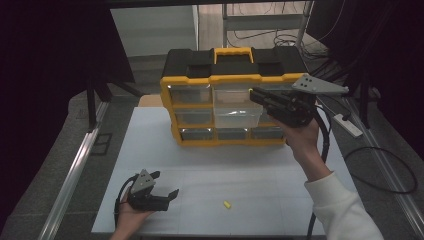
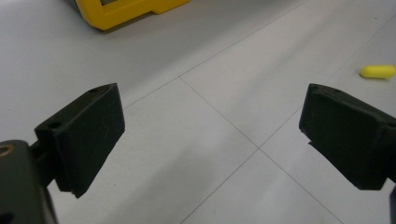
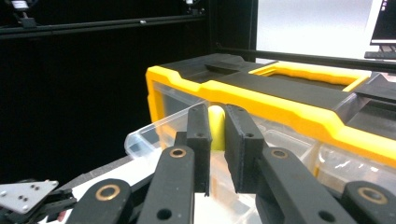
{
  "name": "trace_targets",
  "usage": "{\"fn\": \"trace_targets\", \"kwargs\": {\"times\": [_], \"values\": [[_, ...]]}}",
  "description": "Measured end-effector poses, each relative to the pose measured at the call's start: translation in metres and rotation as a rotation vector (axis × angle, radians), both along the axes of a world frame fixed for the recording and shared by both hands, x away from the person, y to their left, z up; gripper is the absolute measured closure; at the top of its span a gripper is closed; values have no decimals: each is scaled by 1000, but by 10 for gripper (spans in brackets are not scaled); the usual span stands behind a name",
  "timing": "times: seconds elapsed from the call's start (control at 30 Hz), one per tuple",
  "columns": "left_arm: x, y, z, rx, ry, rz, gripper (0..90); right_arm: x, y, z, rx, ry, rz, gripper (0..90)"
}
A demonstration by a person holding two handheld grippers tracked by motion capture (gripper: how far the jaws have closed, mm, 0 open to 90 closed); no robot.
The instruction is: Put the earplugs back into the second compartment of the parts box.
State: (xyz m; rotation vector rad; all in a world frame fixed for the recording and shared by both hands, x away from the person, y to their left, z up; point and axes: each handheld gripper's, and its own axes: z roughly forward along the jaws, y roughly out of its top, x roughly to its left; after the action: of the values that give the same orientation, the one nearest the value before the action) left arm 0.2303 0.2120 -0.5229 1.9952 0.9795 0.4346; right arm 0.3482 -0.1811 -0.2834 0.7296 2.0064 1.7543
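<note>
A yellow-and-black organiser box (image 1: 200, 75) with clear drawers stands at the back of the white table (image 1: 250, 165). Its middle drawer (image 1: 237, 117) is pulled out. My right gripper (image 1: 254, 94) hovers at the box's front, above that drawer, shut on a yellow earplug (image 3: 216, 133) that stands upright between its pads. In the right gripper view the gripper (image 3: 217, 119) points at the drawer's clear rim (image 3: 140, 137). My left gripper (image 1: 166, 183) rests low at the front left, open with nothing between its jaws (image 2: 210, 116). A second yellow earplug (image 1: 227, 204) (image 2: 377, 71) lies on the table to its right.
Closed clear drawers (image 1: 190, 94) fill the rest of the box's front. A metal rail (image 1: 75, 170) runs along the table's left side. Cables and a power strip (image 1: 350, 125) lie on the floor to the right.
</note>
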Motion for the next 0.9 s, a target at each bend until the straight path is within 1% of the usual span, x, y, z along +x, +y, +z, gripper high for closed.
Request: {"fn": "trace_targets", "kwargs": {"times": [0.03, 0.17, 0.23, 0.33, 0.37, 0.4, 0.43, 0.47, 0.5, 0.53, 0.57, 0.6, 0.7, 0.73, 0.8, 0.83, 0.9], "values": [[0, 0, 0, 0, -1, 1, 68, 2, 1, 0, -2, 2, -5, 801], [0, 0, 0, 0, -3, 0, 68, 12, 7, -1, -42, 2, -32, 798], [0, 1, 0, -1, -4, 0, 68, 14, 9, -3, -53, 2, -44, 797], [0, 1, 0, -1, -4, -1, 68, 16, 11, -5, -60, 3, -43, 793], [0, 1, 0, -1, -4, -1, 68, 16, 12, -5, -64, -1, -40, 750], [0, 1, 0, -1, -4, -1, 68, 16, 12, -5, -64, -1, -40, 750], [0, 0, 0, 0, -4, -2, 68, 15, 12, -5, -69, -12, -44, 665], [0, 0, 0, -1, -3, -2, 68, 13, 14, -5, -78, -30, -61, 569], [0, 0, 0, 0, -3, -2, 68, 10, 15, -5, -85, -50, -85, 512], [0, 0, 0, 0, -4, -1, 68, 6, 15, -4, -90, -65, -96, 483], [0, 0, 0, 1, -4, -1, 68, 4, 14, -3, -90, -66, -87, 463], [0, 0, 0, 1, -4, -1, 68, 4, 14, -3, -90, -66, -87, 463], [0, 0, 0, 2, -2, -2, 68, -7, 11, 0, -111, -84, -73, 354], [0, 0, 0, 3, -1, -3, 68, -11, 10, 0, -113, -94, -85, 330], [0, 0, 0, 2, -2, -6, 68, -16, 7, 0, -108, -103, -92, 304], [0, 0, 0, 2, -3, -6, 68, -21, 3, 0, -110, -96, -90, 279], [0, 0, 0, 3, -3, -6, 68, -26, -2, -1, -96, -92, -74, 278]]}}
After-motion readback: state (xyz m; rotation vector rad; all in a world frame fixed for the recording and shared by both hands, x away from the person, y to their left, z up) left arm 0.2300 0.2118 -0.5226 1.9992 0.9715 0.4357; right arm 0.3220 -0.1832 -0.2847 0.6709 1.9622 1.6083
